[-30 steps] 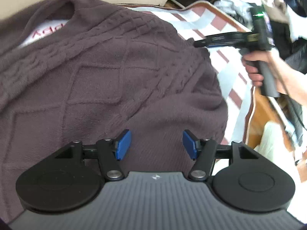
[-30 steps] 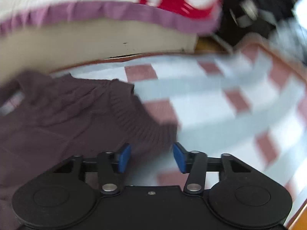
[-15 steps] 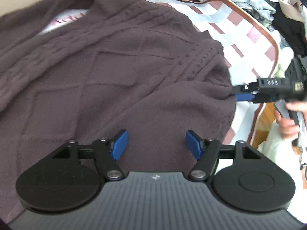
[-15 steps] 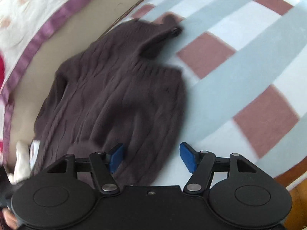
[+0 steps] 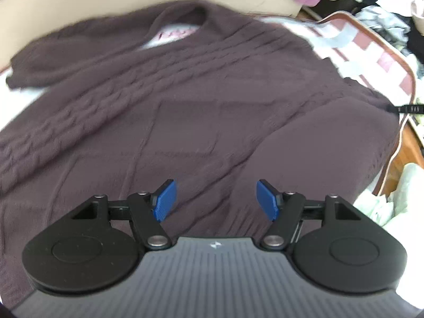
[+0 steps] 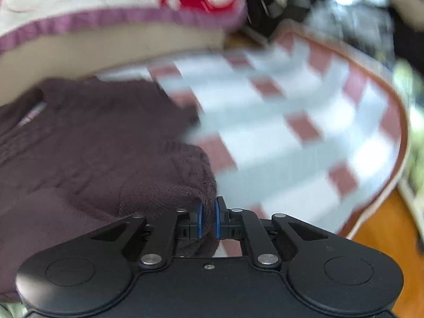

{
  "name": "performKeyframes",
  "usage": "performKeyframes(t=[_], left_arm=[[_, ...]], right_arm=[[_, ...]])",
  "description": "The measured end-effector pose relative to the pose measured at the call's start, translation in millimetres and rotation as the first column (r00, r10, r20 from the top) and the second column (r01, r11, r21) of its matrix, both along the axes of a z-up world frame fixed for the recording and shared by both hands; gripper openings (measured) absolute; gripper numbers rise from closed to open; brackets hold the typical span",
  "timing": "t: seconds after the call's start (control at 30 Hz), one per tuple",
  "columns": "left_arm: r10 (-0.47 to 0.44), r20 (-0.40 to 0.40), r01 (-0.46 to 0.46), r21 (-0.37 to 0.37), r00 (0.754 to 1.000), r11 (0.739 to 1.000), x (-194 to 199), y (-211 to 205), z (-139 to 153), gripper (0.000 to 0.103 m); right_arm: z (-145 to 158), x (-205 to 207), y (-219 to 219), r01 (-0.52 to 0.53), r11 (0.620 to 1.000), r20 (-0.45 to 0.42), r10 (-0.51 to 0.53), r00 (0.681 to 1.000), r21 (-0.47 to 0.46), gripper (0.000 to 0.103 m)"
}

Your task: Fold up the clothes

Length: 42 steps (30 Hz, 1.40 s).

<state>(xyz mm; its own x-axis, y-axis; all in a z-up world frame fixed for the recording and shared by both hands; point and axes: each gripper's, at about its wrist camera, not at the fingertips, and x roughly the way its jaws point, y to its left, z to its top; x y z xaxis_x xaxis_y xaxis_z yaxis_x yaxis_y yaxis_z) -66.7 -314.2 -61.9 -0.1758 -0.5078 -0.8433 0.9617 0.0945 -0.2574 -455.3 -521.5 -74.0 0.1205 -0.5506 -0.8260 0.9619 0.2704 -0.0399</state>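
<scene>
We judge the brown cable-knit sweater (image 5: 185, 111), spread on the checked mat (image 6: 304, 132), thick, soft and limp, best taken by its edges: our right claw (image 6: 208, 220) pinches its rim, while our left claw (image 5: 213, 202) hovers agape above it.

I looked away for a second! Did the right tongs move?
Yes. The right tongs slid toward the camera along the checkered blanket, from its far end to the brown sweater's near edge, and have pinched shut on it.
</scene>
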Motion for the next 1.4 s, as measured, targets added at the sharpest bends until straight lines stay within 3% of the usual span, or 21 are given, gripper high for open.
performKeyframes(t=[0.13, 0.27, 0.33, 0.37, 0.43, 0.47, 0.5, 0.53, 0.57, 0.6, 0.7, 0.77, 0.83, 0.87, 0.9, 0.93, 1.07, 1.17, 1.3, 1.37, 1.4], left_arm=[[-0.038, -0.036, 0.04, 0.055, 0.999, 0.998, -6, -3, -13, 0.066], [-0.097, 0.004, 0.097, 0.043, 0.995, 0.994, -21, -9, -12, 0.068], [-0.1, -0.013, 0.1, 0.059, 0.995, 0.993, -25, -12, -17, 0.078], [-0.1, -0.017, 0.101, 0.064, 0.995, 0.993, -27, -13, -19, 0.089], [-0.103, -0.016, 0.104, 0.069, 0.995, 0.992, -33, -12, -22, 0.093], [-0.117, -0.019, 0.118, 0.065, 0.993, 0.991, -36, -10, -22, 0.092], [-0.137, -0.025, 0.138, 0.055, 0.99, 0.989, -39, -9, -21, 0.079], [-0.156, -0.044, 0.158, 0.045, 0.987, 0.986, -42, -7, -19, 0.058], [-0.174, -0.072, 0.176, 0.033, 0.982, 0.984, -43, -5, -16, 0.016], [-0.192, -0.099, 0.194, 0.02, 0.976, 0.981, -44, -3, -14, 0.011], [-0.199, -0.061, 0.197, -0.035, 0.978, 0.98, -45, 0, 0, 0.011], [-0.166, -0.139, 0.159, -0.06, 0.976, 0.985, -32, -2, 6, 0.011], [-0.129, -0.223, 0.114, -0.078, 0.966, 0.99, -17, -2, 10, 0.011], [-0.113, -0.249, 0.094, -0.087, 0.962, 0.992, -10, -1, 13, 0.011], [-0.1, -0.267, 0.077, -0.097, 0.959, 0.992, -4, 0, 17, 0.011], [-0.087, -0.285, 0.059, -0.106, 0.955, 0.993, 2, 1, 20, 0.011], [-0.053, -0.382, -0.007, -0.155, 0.922, 0.988, 21, 7, 34, 0.011], [-0.059, -0.317, 0.013, -0.146, 0.947, 0.989, 13, 10, 38, 0.011], [-0.053, -0.093, 0.055, 0.013, 0.994, 0.998, -10, 4, 16, 0.012], [-0.049, -0.058, 0.053, 0.066, 0.997, 0.996, -15, 2, 5, 0.012], [-0.043, -0.07, 0.048, 0.071, 0.997, 0.996, -14, 2, 3, 0.012]], right_arm=[[-40, 2, 3, 0.036, 0.999, -0.064, -0.034, 0.997, 0.022, 0.009], [-43, 5, 1, -0.006, 1.0, -0.108, 0.006, 0.994, 0.0, 0.009], [-40, -1, -3, 0.007, 1.0, -0.085, -0.008, 0.996, -0.002, 0.009], [-41, -2, -3, 0.009, 1.0, -0.096, -0.009, 0.995, -0.005, 0.009], [-44, 1, -3, 0.0, 1.0, -0.159, -0.002, 0.987, -0.012, 0.007], [-43, 0, -4, -0.004, 1.0, -0.183, 0.0, 0.983, -0.024, 0.007], [-40, -8, -6, 0.011, 1.0, -0.172, -0.015, 0.985, -0.021, 0.005], [-36, -16, -8, 0.026, 0.999, -0.162, -0.029, 0.986, -0.019, 0.0], [-33, -25, -9, 0.042, 0.999, -0.151, -0.043, 0.988, -0.016, 0.0], [-29, -33, -11, 0.057, 0.998, -0.141, -0.058, 0.988, -0.013, 0.0], [-18, -60, -17, 0.101, 0.995, -0.076, -0.1, 0.992, 0.006, 0.0], [-13, -84, -24, 0.108, 0.991, 0.178, -0.121, 0.977, 0.082, 0.01], [-13, -83, -32, 0.069, 0.991, 0.308, -0.102, 0.946, 0.115, 0.019], [-14, -73, -36, 0.036, 0.992, 0.324, -0.074, 0.943, 0.121, 0.028], [-15, -63, -41, 0.003, 0.992, 0.339, -0.046, 0.94, 0.126, 0.047], [-16, -53, -45, -0.03, 0.992, 0.353, -0.016, 0.935, 0.126, 0.055], [-21, -12, -73, -0.148, 0.984, 0.405, 0.094, 0.91, 0.104, 0.069], [-34, 12, -103, -0.158, 0.979, 0.389, 0.095, 0.916, 0.132, 0.07], [-51, 38, -120, -0.135, 0.98, 0.322, 0.081, 0.943, 0.149, 0.072], [-50, 50, -113, -0.189, 0.98, 0.285, 0.163, 0.945, 0.066, 0.058], [-49, 59, -107, -0.233, 0.972, 0.227, 0.22, 0.949, 0.033, 0.012]])
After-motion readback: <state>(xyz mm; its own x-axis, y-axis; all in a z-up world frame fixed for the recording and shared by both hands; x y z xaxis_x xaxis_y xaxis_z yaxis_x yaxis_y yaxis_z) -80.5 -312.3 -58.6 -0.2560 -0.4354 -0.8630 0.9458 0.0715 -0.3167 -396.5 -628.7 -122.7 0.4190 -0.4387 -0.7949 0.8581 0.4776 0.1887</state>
